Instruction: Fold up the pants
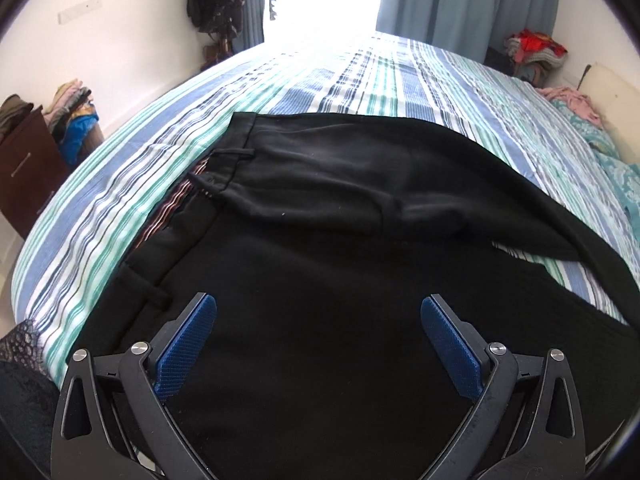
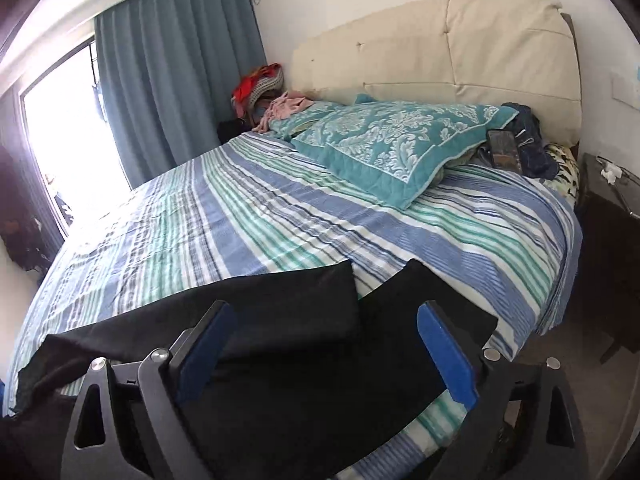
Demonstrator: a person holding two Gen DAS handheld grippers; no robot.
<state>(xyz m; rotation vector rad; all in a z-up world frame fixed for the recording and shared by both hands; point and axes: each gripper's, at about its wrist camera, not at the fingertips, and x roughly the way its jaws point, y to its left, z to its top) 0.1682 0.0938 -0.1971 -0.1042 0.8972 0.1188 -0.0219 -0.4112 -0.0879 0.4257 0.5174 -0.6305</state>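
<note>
Low in the left wrist view, the left gripper [image 1: 318, 320] hovers over the black pants [image 1: 320, 240] with its blue pads [image 1: 188, 344] spread wide apart, nothing between them. Beyond it, the waistband with belt loops lies toward the left of the frame, and one leg is laid across the upper middle, probably to stack the legs for a fold. Around the pants spreads the striped bedspread [image 1: 340, 76].

Low in the right wrist view, the right gripper [image 2: 326, 322] also stands wide open above the two pant leg ends [image 2: 312, 296], which lie side by side near the bed's lower edge, gripping neither. No containers show; a teal pillow [image 2: 400, 140] rests by the headboard [image 2: 440, 48] at upper right.
</note>
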